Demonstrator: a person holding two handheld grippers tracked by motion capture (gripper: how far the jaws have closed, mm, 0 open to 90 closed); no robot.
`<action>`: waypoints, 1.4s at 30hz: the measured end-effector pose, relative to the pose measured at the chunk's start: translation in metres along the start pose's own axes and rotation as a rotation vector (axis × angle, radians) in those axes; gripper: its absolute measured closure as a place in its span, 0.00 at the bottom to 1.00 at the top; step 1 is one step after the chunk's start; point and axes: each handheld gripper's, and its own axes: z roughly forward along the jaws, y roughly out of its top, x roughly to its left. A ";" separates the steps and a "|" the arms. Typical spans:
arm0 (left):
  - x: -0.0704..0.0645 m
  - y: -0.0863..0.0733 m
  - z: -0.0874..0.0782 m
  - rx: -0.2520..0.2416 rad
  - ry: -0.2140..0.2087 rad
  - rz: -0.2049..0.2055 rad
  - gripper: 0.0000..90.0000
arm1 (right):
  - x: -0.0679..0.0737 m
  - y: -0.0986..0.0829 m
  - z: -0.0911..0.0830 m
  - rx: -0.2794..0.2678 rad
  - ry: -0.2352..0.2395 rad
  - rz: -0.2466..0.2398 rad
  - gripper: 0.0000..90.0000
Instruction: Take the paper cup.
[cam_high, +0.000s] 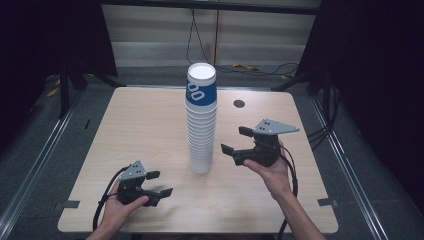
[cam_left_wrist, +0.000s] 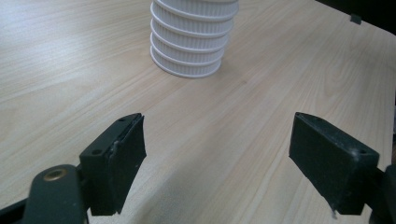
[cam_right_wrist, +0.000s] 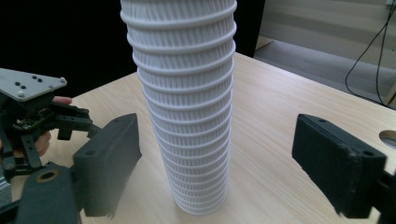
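Cup stack (cam_high: 201, 120): tall column of nested white ribbed paper cups, standing upright at ctr of the table (cam_high: 150, 125) in the high view; top cup has a blue band.

Left gripper (cam_high: 159, 183): lower left of the high view, held just above the table, well apart from the stack. Jaws spread wide, nothing between them. Left gripper view: stack base (cam_left_wrist: 189, 44) at top ctr, ahead of the jaws.

Right gripper (cam_high: 236, 141): right of ctr in the high view, near the stack, not touching. Jaws apart, empty. Right gripper view: stack (cam_right_wrist: 184, 102) rises at frame ctr, beyond the gap between the jaws; left gripper (cam_right_wrist: 74, 123) at far left.
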 end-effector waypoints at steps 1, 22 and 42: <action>0.000 0.000 -0.001 -0.002 0.004 0.000 0.21 | -0.002 0.005 -0.002 -0.011 0.003 0.003 0.16; 0.000 0.000 -0.001 -0.009 0.006 0.007 0.20 | -0.002 0.079 -0.004 -0.044 0.122 -0.053 0.15; 0.001 0.000 -0.001 -0.005 0.011 0.013 0.20 | 0.008 0.129 0.020 -0.013 0.181 -0.087 0.15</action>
